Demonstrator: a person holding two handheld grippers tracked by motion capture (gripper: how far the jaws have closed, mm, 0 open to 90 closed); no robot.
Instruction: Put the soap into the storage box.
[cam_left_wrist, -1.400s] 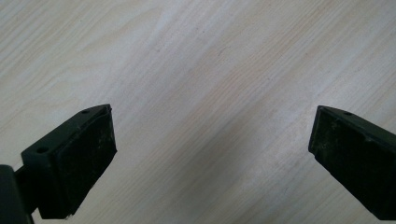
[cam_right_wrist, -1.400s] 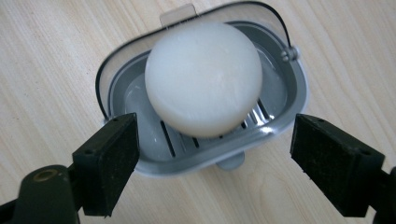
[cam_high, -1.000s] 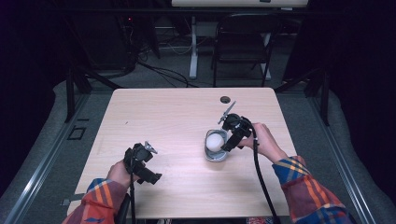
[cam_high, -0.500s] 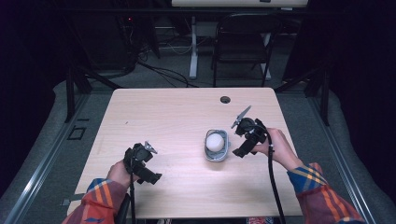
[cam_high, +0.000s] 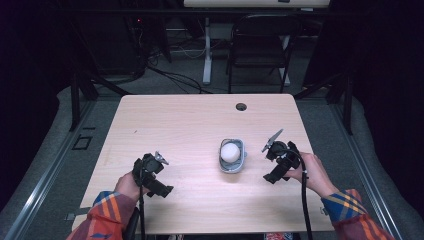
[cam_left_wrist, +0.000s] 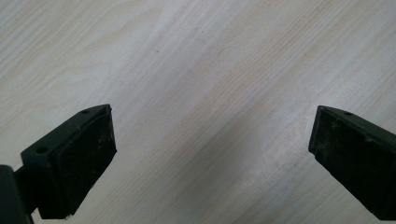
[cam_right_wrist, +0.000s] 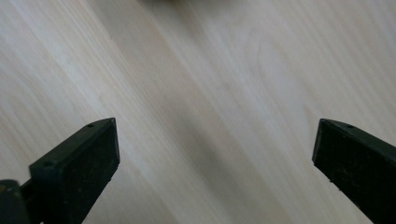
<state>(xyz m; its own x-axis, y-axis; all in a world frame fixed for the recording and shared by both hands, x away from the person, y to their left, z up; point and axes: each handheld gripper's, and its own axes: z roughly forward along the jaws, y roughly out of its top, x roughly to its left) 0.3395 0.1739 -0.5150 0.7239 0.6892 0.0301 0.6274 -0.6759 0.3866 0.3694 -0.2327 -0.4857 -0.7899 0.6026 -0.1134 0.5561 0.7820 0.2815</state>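
My left hand-held gripper (cam_high: 159, 186) and right hand-held gripper (cam_high: 274, 175) are spread, empty, over the pale wood-grain tabletop (cam_high: 175, 130); a white ball (cam_high: 230, 151) sits in a grey dish (cam_high: 232, 165) between them.

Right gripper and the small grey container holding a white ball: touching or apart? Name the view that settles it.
Apart. The high view shows bare wooden table between the right gripper and the grey container with its white ball.

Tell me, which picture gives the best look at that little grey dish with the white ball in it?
The high view: the grey dish sits mid-table with the white ball inside, between both grippers. The left and right gripper views look down on bare table between open jaws.
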